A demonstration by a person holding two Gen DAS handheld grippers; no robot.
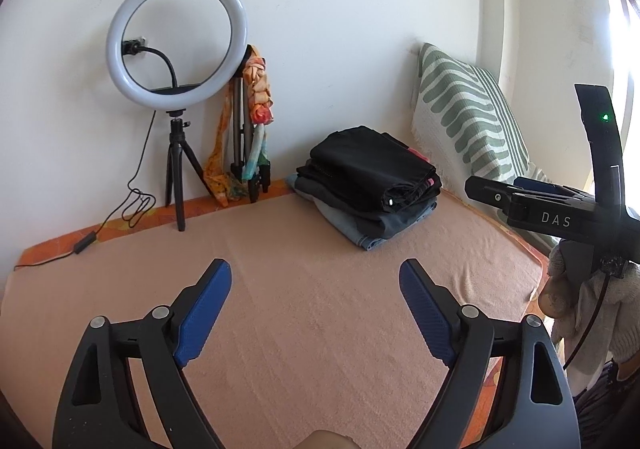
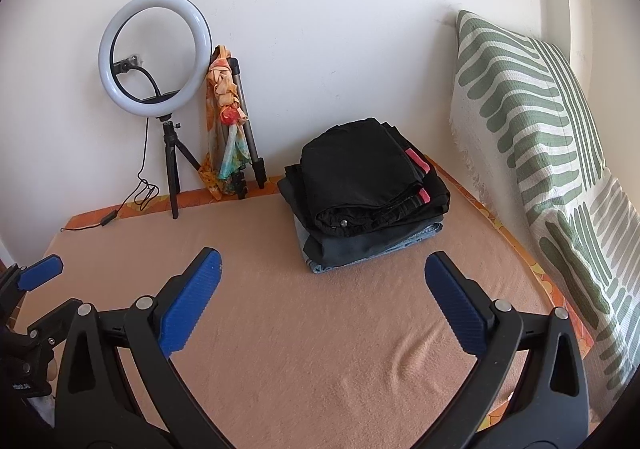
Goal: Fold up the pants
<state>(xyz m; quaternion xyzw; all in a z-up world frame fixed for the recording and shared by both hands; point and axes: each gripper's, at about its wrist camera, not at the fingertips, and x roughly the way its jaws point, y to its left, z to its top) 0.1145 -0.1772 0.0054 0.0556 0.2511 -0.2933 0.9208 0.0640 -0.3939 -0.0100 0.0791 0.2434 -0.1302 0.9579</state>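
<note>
A bed covered by a peach blanket (image 1: 304,329) spreads out beneath and ahead of both tongs, with an orange patterned sheet showing along its far and right edges. A large cushion (image 2: 532,137) with green stripes on white leans against the wall, ahead and to the right of the right tongs (image 2: 322,269); in the left wrist view the same cushion (image 1: 460,109) sits far right of the left tongs (image 1: 316,273).

The stack of folded pants (image 2: 360,189) lies on the blanket straight ahead of the right tongs, slightly right of their centre line and well apart from the fingertips. A black pair sits on top, a pair with a pink-red stripe just under it, dark grey and pale denim pairs below. From the left tongs the stack (image 1: 368,185) lies ahead and to the right.

A ring light (image 1: 176,37) on a small black tripod stands ahead and to the left of both tongs, against the wall, with its cable trailing to the left. Just right of it a folded tripod (image 2: 244,129) leans on the wall with a colourful scarf (image 2: 224,121) draped over it.

Both tongs hover above the blanket with their blue-padded fingers spread wide and nothing between them. The right tongs appear at the right edge of the left wrist view, level with the stack.
</note>
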